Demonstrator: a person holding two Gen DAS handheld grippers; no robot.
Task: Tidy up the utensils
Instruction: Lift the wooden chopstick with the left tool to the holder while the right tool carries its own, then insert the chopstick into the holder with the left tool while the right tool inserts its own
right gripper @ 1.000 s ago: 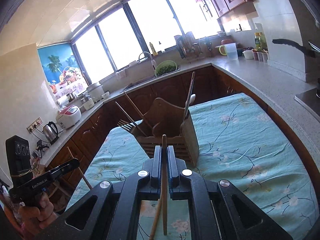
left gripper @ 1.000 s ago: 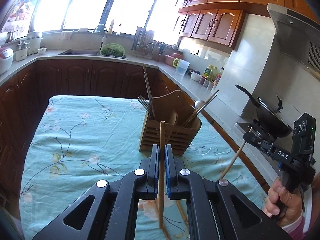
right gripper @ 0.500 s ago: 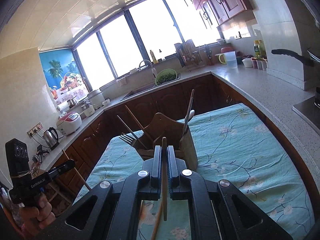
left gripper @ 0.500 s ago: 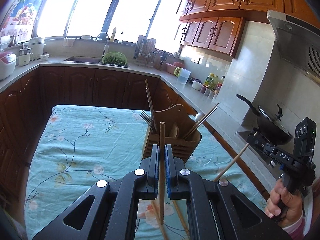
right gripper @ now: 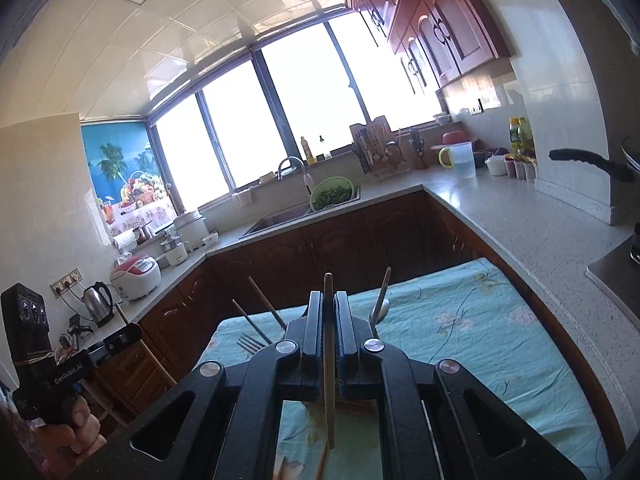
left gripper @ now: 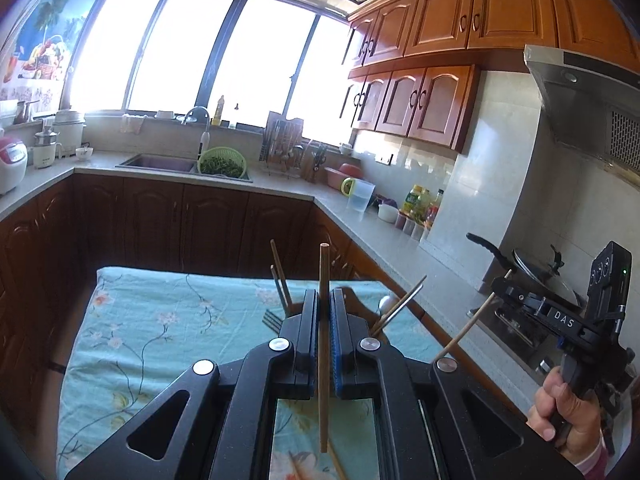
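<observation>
My left gripper (left gripper: pixel 324 300) is shut on a wooden chopstick (left gripper: pixel 323 360) that stands upright between its pads, above the teal floral tablecloth (left gripper: pixel 160 320). My right gripper (right gripper: pixel 329 300) is likewise shut on an upright wooden chopstick (right gripper: pixel 329 368). The wooden utensil holder is almost hidden behind the fingers. Only its contents poke out: chopsticks (left gripper: pixel 280 276), a fork (left gripper: pixel 274 320) and a metal-handled utensil (left gripper: pixel 400 308). Each view shows the other gripper to the side, held by a hand (left gripper: pixel 568 420). More chopsticks (left gripper: pixel 336 466) lie on the cloth below.
Stone counters ring the table. At the back are a sink with a green colander (left gripper: pixel 222 162) and a dish rack (left gripper: pixel 284 144). A wok on the stove (left gripper: pixel 536 268) sits to the right, with a jug (left gripper: pixel 360 196) and bottles beyond. A rice cooker (right gripper: pixel 136 272) and kettle (right gripper: pixel 98 300) stand left.
Both grippers have risen and tipped upward with their chopsticks still held. The holder has dropped behind the fingers, and more window and ceiling show.
</observation>
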